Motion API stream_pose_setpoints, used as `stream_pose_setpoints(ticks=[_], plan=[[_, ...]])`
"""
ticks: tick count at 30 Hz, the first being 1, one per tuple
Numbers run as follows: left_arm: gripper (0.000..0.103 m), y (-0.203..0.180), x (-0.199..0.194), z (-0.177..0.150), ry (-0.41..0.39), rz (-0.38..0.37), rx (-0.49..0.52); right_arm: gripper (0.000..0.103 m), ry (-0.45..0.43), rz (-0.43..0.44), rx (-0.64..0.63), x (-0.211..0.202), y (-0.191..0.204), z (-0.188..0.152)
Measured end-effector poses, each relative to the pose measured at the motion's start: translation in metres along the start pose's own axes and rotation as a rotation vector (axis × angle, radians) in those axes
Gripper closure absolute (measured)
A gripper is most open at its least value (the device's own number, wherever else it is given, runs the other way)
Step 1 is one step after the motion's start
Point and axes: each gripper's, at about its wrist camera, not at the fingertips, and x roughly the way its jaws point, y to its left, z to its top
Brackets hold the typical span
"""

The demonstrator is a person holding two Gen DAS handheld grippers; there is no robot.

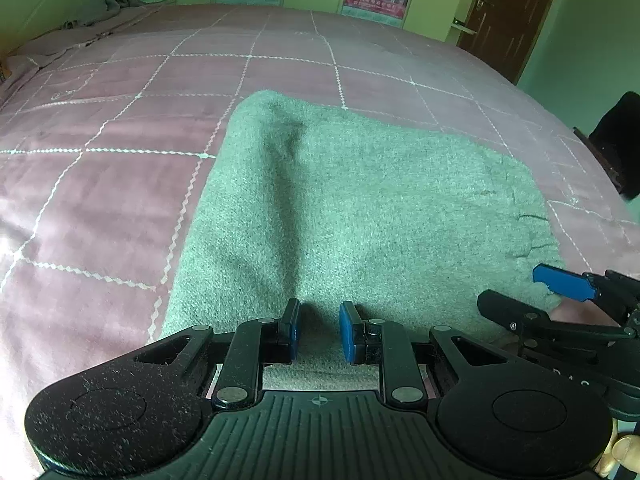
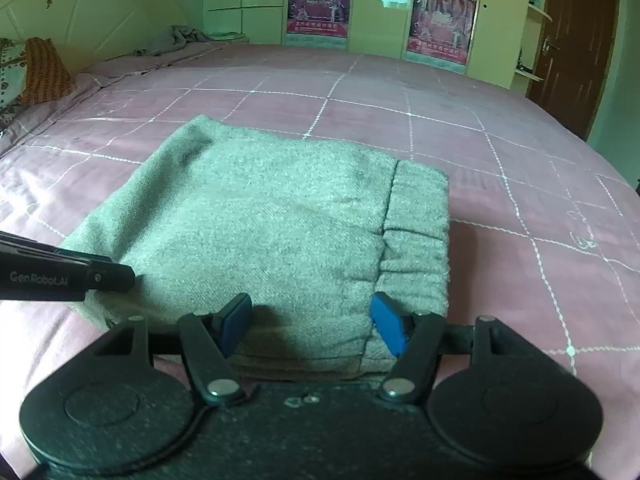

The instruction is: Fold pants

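Observation:
The grey pants [image 1: 360, 200] lie folded in a thick rectangle on the pink bed; the right wrist view [image 2: 272, 216] shows them with the elastic waistband [image 2: 416, 232] at the right end. My left gripper [image 1: 319, 330] is open, blue pads a little apart over the near edge of the pants, holding nothing. My right gripper [image 2: 310, 326] is open wide over the near edge by the waistband, empty. It also shows at the right of the left wrist view [image 1: 568, 292].
The pink quilted bedspread [image 1: 120, 200] spreads around the pants. A crumpled grey cloth [image 2: 176, 40] lies at the far left corner by the headboard. Wardrobe doors with posters [image 2: 320, 4] and a brown door [image 2: 576, 40] stand behind the bed.

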Motion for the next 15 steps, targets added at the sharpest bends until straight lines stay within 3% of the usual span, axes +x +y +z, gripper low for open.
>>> stream_pose_setpoints(ticks=[8,13,15], plan=[[0.081,0.018,-0.025,0.023,-0.08,0.075,-0.012,0.037,-0.017,0.052,0.031,-0.012,-0.01,0.013],[0.081,0.016,0.008,0.048,-0.042,0.05,0.035,0.042,-0.042,0.046,0.014,-0.005,-0.008,0.047],[0.082,0.016,0.033,0.045,0.035,0.07,0.051,0.043,-0.036,0.024,-0.014,0.007,-0.007,0.059]])
